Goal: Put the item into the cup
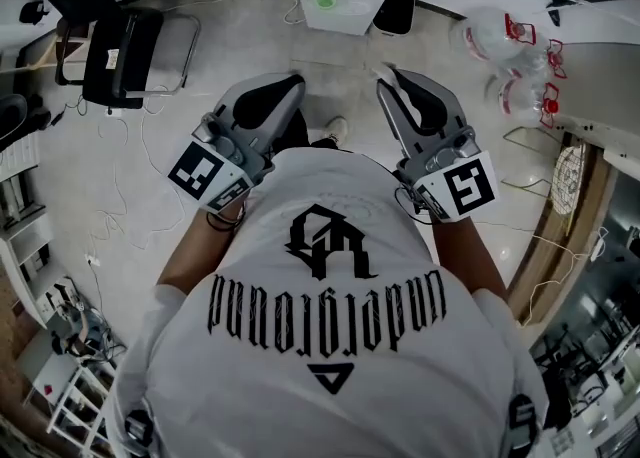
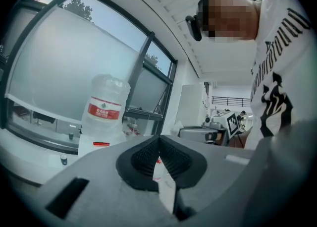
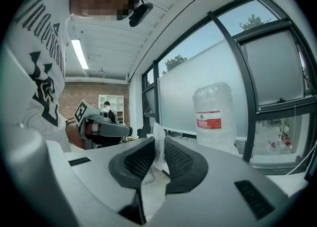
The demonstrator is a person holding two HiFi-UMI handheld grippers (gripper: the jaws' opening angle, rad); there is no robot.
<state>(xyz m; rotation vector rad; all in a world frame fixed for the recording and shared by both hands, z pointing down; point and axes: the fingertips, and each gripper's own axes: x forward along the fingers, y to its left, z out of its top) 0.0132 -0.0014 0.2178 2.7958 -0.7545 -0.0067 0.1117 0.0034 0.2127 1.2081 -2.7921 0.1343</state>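
Translucent item, long axis upright, clamped in right gripper jaws, left gripper jaws seemingly together

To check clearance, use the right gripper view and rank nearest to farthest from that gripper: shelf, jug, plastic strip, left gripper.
1. Plastic strip, between its jaws.
2. Left gripper, left.
3. Jug, ahead right.
4. Shelf, far left.

Held side by side ahead of chest, apart: left gripper and right gripper, both pointed forward, roughly level. Marker cubes turned up toward head view. Bare forearms bent in from either side. Left jaws seen closed, pad tips touching. Right jaws seen clamped on thin translucent plastic piece, pinched between pads.
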